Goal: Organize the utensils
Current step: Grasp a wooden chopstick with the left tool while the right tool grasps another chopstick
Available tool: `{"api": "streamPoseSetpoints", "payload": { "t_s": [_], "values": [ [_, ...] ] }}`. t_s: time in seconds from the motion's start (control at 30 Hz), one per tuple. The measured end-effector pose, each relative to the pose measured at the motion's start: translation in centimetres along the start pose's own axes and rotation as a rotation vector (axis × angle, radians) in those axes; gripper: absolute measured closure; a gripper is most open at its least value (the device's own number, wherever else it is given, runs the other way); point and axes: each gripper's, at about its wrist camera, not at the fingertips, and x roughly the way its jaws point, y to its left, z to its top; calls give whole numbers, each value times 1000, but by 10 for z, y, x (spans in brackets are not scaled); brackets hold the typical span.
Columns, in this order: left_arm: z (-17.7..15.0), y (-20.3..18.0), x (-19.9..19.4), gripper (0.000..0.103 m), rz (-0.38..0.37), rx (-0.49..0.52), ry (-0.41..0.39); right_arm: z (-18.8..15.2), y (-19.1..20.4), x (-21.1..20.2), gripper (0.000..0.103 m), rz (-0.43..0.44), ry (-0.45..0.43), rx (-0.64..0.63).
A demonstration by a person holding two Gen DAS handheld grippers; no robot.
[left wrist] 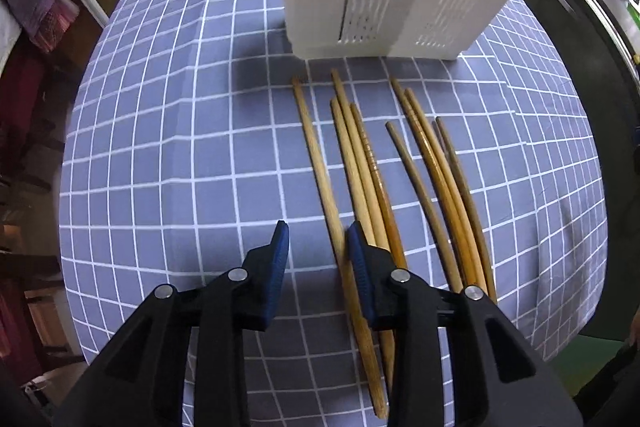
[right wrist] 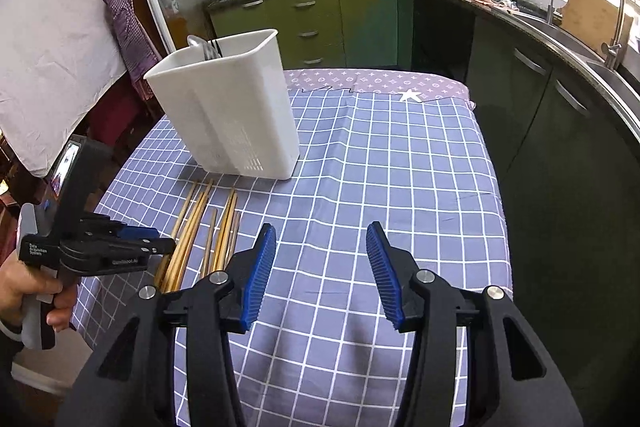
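Item 1, chopsticks [left wrist: 360, 163]: a loose lot of wooden and bamboo sticks, roughly nine, lying side by side on the counter [left wrist: 180, 147] just in front of the caddy, thin tips toward it and thick ends toward the holder of the tools. Colours run from pale tan to dark brown. They look light, rigid and smooth, so a single stick would likely roll or pivot if pinched near one end. A hold near the middle or the thick third seems best, closed across the stick, not along it.

Item 2, white plastic caddy [right wrist: 236, 115]: upright, slotted drain walls, open top. A metal spoon [right wrist: 197, 43] and some dark-handled pieces already stand in its far compartment. Probably light enough to tip if a stick is pushed against its rim.

Item 3, left tool [left wrist: 316, 239]: fingers apart, holding nothing, low over the thick ends. The right-hand pad [left wrist: 360, 267] sits over the leftmost sticks, whether touching I cannot tell. The palest stick [left wrist: 316, 155] lies partly in the gap.

Item 4, right tool [right wrist: 322, 247]: fingers wide apart, empty, poised over bare cloth well to the side of the sticks.

Item 5, cloth: blue-grey with white grid, covering the counter. It is slightly creased and may drag under sliding sticks.
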Motion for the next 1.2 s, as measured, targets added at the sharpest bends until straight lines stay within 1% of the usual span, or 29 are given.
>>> {"api": "streamPoseSetpoints", "payload": {
  "t_s": [0.03, 0.1, 0.17, 0.2, 0.33, 0.4, 0.47, 0.53, 0.6, 0.67, 0.7, 0.77, 0.87, 1.03, 1.1, 1.2],
  "values": [
    [0, -3, 1, 74, 4, 7, -4, 0, 2, 1, 56, 0, 2, -4],
    [1, -8, 0, 80, 10, 23, -9, 1, 8, 2, 56, 1, 12, -20],
    [3, -7, 1, 91, 9, 31, -10, 0, 13, 4, 56, -4, 24, -40],
    [4, -7, 0, 93, 6, 29, -9, -1, 15, 5, 56, -5, 30, -46],
    [3, 3, -1, 96, -11, 4, -20, -2, 22, 13, 56, 30, 79, -58],
    [2, 9, -7, 96, -22, -5, -48, -3, 29, 21, 56, 64, 121, -65],
    [-2, 15, -20, 96, -30, -14, -99, -4, 40, 34, 57, 102, 179, -80],
    [-8, 19, -35, 96, -33, -16, -151, -7, 50, 46, 66, 136, 229, -87],
    [-14, 20, -53, 96, -26, -14, -214, -9, 59, 60, 79, 163, 281, -93],
    [-22, 21, -73, 96, -14, -1, -284, -11, 69, 72, 88, 168, 321, -107],
    [-25, 20, -80, 96, -6, 5, -309, -12, 74, 80, 89, 170, 346, -113],
    [-30, 22, -94, 96, 3, 17, -364, -13, 81, 90, 89, 169, 377, -121],
    [-38, 22, -110, 96, 3, 31, -415, -13, 88, 101, 89, 149, 396, -130],
    [-49, 18, -123, 96, -8, 42, -463, -11, 94, 114, 88, 80, 418, -148],
    [-54, 16, -126, 96, -10, 52, -475, -10, 96, 119, 91, 65, 430, -156],
    [-57, 17, -130, 96, -17, 55, -488, -10, 99, 124, 91, 42, 444, -171]
  ]
}}
